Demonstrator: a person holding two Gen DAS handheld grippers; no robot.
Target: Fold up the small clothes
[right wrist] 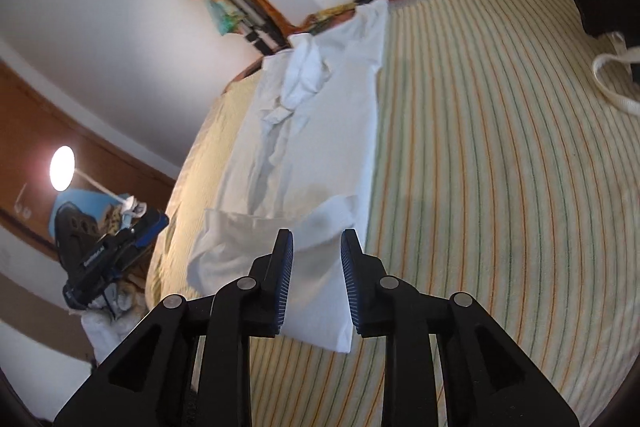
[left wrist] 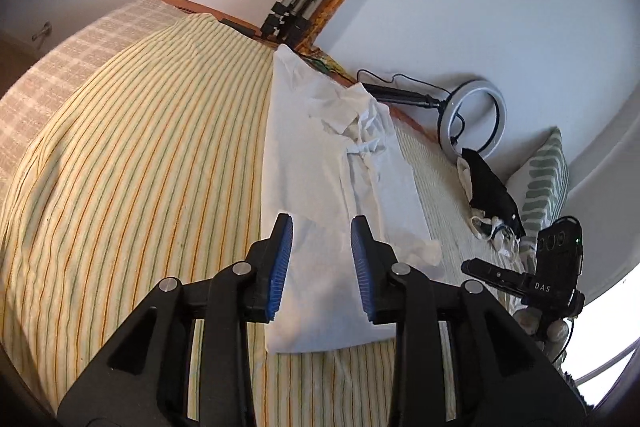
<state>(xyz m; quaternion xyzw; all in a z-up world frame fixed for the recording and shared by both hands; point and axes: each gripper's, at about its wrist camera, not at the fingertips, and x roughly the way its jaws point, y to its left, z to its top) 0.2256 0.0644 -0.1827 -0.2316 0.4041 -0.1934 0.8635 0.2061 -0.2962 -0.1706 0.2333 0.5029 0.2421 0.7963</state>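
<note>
A white collared shirt lies lengthwise on the striped bed sheet, sides folded in, collar at the far end. My left gripper is open and empty, hovering over the shirt's near hem. In the right wrist view the same shirt lies on the sheet, with a folded sleeve across its near part. My right gripper is open and empty above the shirt's near corner. The right gripper also shows in the left wrist view, and the left gripper shows in the right wrist view.
A ring light on a stand leans against the wall. A black and cream garment and a green patterned pillow lie at the bed's right. A tripod with colourful cloth leans on the headboard. A lamp glows at left.
</note>
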